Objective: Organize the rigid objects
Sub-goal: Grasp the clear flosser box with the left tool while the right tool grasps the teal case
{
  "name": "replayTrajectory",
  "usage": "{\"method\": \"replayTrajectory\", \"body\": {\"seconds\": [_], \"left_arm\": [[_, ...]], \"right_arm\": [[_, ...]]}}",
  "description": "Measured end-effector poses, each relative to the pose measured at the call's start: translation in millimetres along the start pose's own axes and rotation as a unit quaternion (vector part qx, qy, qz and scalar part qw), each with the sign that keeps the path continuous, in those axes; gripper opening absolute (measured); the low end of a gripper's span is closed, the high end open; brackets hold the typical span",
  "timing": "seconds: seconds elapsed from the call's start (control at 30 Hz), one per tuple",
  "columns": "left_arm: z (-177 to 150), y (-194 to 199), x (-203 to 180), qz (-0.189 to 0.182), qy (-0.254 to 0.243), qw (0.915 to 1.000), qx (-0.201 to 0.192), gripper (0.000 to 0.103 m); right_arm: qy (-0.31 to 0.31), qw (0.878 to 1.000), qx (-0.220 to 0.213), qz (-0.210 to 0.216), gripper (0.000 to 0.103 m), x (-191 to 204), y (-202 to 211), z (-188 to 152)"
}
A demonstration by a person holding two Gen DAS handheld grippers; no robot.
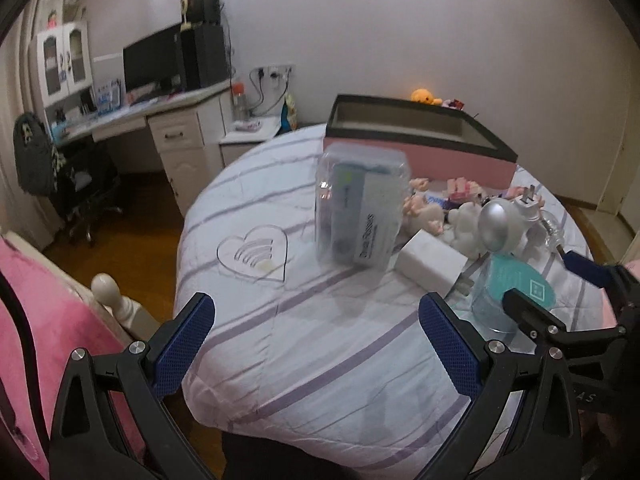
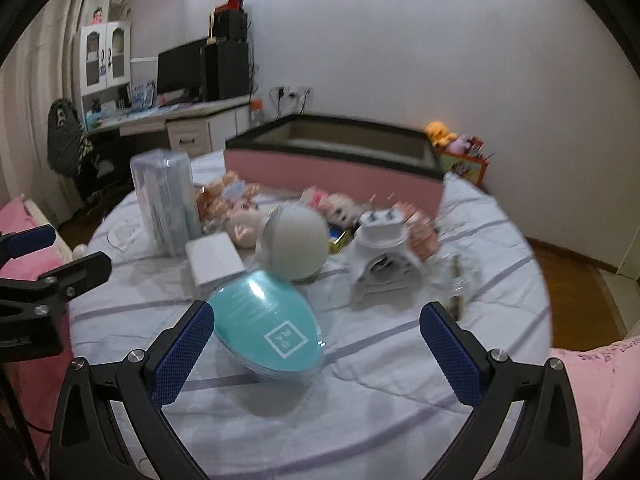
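Both sets of fingers spread wide, nothing held: my left gripper (image 1: 316, 344) over bare striped bedspread (image 1: 320, 380), my right gripper (image 2: 316, 344) straddling the teal oval case (image 2: 266, 326), not touching it. Beyond lie a white box (image 2: 214, 258), a grey ball (image 2: 296, 242) and a white plug adapter (image 2: 380, 240). The clear plastic container (image 1: 360, 208) stands upright. Farthest, a pink open box (image 1: 420, 140) on the bed.

- Plain white wall (image 1: 400, 32) far ahead of the jaws.
- White desk (image 1: 168, 108) with dark monitor (image 1: 154, 60) ahead-left.
- Brown wooden floor (image 1: 132, 224) below the desk.
- Black office chair (image 1: 86, 192) left.
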State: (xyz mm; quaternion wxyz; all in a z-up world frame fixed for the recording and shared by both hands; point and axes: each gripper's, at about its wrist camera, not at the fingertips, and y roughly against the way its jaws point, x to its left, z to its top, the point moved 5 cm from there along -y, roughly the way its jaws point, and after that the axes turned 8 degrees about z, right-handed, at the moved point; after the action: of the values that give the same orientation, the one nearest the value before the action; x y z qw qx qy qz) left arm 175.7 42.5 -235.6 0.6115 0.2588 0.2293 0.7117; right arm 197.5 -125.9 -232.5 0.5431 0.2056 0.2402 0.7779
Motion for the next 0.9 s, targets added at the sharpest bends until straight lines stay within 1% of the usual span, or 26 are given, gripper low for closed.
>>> {"method": "replayTrajectory", "body": {"seconds": [0.07, 0.13, 0.17, 0.2, 0.23, 0.27, 0.3, 0.43, 0.57, 0.67, 0.7, 0.73, 0.77, 0.8, 0.83, 0.9], "left_arm": [[0.9, -4.4, -1.2, -0.005, 0.003, 1.0000, 0.003, 0.103], [0.8, -9.6, -3.1, -0.009, 0.000, 0.9999, 0.008, 0.103], [1.5, -11.8, -4.4, -0.010, -0.001, 0.9999, 0.009, 0.103], [3.3, -15.3, -5.4, -0.008, -0.001, 0.9999, 0.011, 0.103], [5.9, -17.9, -6.3, -0.008, 0.001, 0.9999, 0.012, 0.103], [8.4, -18.5, -6.7, -0.009, 0.002, 0.9999, 0.012, 0.103], [13.4, -21.1, -8.2, -0.010, 0.004, 0.9999, 0.009, 0.103], [29.6, -34.3, -13.3, -0.008, 0.002, 0.9999, 0.007, 0.103], [46.7, -55.6, -22.0, -0.005, 0.003, 0.9999, 0.013, 0.103], [52.7, -69.3, -28.3, -0.002, -0.001, 0.9998, 0.021, 0.103], [55.5, -74.8, -30.9, 0.006, -0.005, 0.9997, 0.022, 0.100], [56.4, -76.9, -31.7, 0.009, -0.006, 0.9997, 0.021, 0.095], [57.7, -79.4, -33.6, 0.008, -0.010, 0.9997, 0.021, 0.080], [58.2, -83.1, -36.4, -0.002, -0.013, 0.9995, 0.029, 0.065], [57.6, -86.5, -38.0, -0.010, -0.011, 0.9991, 0.039, 0.064], [58.1, -85.3, -38.6, -0.006, -0.016, 0.9993, 0.034, 0.064]], "right_arm": [[-0.009, 1.000, 0.006, 0.023, 0.103, 0.0, -10.0, 1.4], [-0.010, 0.999, 0.010, 0.034, 0.103, 2.9, -16.0, 1.6], [-0.008, 0.999, 0.019, 0.042, 0.101, 4.7, -21.1, 0.8], [-0.007, 0.998, 0.024, 0.050, 0.095, 6.5, -25.5, 0.2], [-0.005, 0.998, 0.032, 0.059, 0.092, 8.8, -29.8, -1.5], [-0.003, 0.997, 0.038, 0.064, 0.083, 10.4, -35.3, -3.9], [0.000, 0.997, 0.040, 0.068, 0.060, 10.3, -39.4, -6.1], [-0.013, 0.996, 0.035, 0.085, 0.060, 3.8, -39.5, -9.7], [-0.024, 0.997, 0.020, 0.075, 0.060, -11.7, -27.4, -9.6], [-0.035, 0.997, 0.008, 0.068, 0.060, -22.2, -20.6, -6.1], [-0.038, 0.997, 0.006, 0.067, 0.060, -24.5, -19.1, -3.7], [-0.039, 0.997, 0.001, 0.066, 0.060, -26.5, -17.5, -0.6], [-0.040, 0.997, -0.004, 0.063, 0.060, -28.8, -16.4, 2.9], [-0.042, 0.997, -0.007, 0.062, 0.060, -29.8, -15.0, 6.0], [-0.043, 0.997, -0.012, 0.061, 0.060, -32.1, -14.4, 9.4], [-0.045, 0.997, -0.017, 0.059, 0.060, -33.1, -14.5, 14.0]]}}
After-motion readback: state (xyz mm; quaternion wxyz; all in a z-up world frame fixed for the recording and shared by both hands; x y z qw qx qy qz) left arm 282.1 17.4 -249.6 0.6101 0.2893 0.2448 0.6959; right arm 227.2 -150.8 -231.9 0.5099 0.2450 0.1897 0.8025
